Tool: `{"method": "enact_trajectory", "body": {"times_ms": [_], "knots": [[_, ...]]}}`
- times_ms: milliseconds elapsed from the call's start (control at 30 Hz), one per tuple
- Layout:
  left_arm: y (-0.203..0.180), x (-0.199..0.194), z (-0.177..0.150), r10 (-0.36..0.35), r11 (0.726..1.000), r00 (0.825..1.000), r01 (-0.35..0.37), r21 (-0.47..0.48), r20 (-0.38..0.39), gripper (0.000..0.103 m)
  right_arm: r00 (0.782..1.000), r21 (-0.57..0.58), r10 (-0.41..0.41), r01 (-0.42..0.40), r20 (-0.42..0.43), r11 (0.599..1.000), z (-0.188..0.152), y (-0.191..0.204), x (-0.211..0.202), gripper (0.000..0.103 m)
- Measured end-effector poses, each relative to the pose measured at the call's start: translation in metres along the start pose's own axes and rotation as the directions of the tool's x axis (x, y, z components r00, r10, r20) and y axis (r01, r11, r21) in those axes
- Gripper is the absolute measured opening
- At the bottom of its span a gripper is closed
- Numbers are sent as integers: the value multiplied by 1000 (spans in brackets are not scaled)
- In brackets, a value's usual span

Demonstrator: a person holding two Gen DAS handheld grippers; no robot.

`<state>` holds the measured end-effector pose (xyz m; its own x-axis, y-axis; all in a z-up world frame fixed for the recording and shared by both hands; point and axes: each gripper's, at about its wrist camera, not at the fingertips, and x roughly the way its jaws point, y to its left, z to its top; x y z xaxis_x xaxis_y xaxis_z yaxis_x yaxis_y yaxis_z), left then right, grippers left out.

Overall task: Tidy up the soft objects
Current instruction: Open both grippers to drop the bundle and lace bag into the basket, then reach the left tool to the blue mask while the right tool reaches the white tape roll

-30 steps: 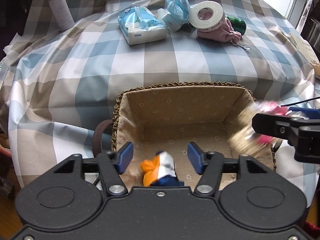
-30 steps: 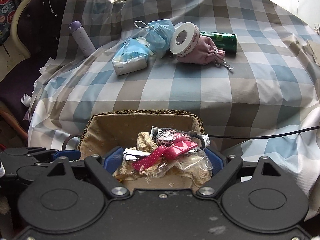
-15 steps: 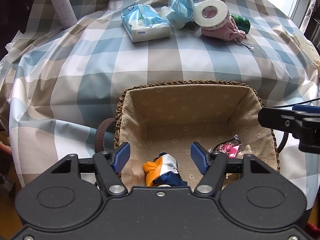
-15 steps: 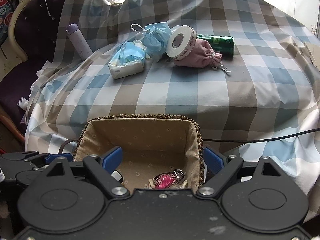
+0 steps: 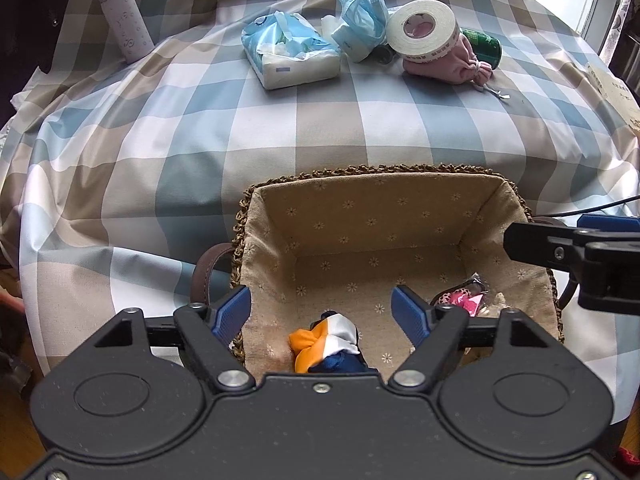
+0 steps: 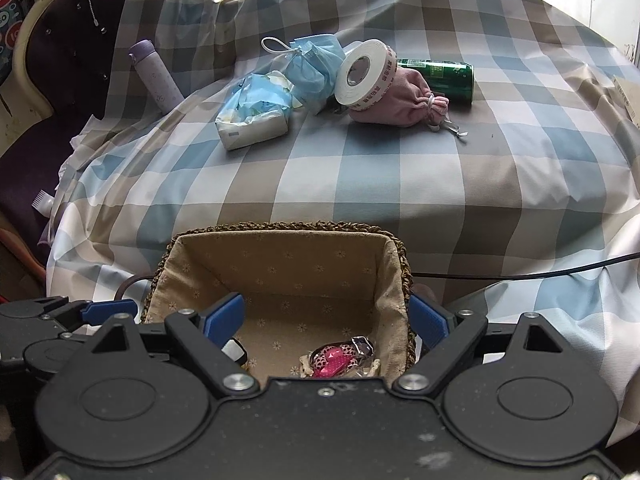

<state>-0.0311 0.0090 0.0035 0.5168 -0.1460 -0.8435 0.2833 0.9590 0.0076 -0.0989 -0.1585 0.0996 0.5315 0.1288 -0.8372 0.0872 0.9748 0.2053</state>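
A beige-lined woven basket (image 5: 372, 208) sits at the near edge of the checked cloth. Inside it lies an orange, white and blue cloth bundle (image 5: 326, 342), between the jaws of my left gripper (image 5: 320, 306). Those jaws are opening, and the pads stand clear of the bundle. A clear bag with pink and spotted soft pieces (image 6: 340, 358) rests in the basket's right near corner, also seen from the left wrist as the pink bag (image 5: 464, 298). My right gripper (image 6: 326, 314) hangs open over it, holding nothing.
At the far side of the cloth lie a tissue pack (image 5: 292, 54), blue face masks (image 5: 358, 10), a white tape roll (image 5: 422, 30), a pink drawstring pouch (image 5: 452, 66), a green can (image 5: 482, 44) and a purple bottle (image 5: 126, 20). A black cable (image 6: 520, 274) runs right of the basket.
The pink bag, between my right jaws a second ago, has dropped into the basket's right corner. My left jaws have spread wider around the cloth bundle.
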Motion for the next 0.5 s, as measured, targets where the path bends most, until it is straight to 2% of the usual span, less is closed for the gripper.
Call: {"method": "enact_trajectory", "body": {"times_ms": [267, 500], "knots": [[-5, -5, 15, 19, 999, 999, -20, 34, 51, 77, 1000, 50, 12, -13, 19, 999, 4, -13, 3, 90], [-8, -4, 41, 36, 997, 992, -44, 64, 123, 81, 998, 75, -15, 10, 66, 997, 18, -27, 8, 92]]}}
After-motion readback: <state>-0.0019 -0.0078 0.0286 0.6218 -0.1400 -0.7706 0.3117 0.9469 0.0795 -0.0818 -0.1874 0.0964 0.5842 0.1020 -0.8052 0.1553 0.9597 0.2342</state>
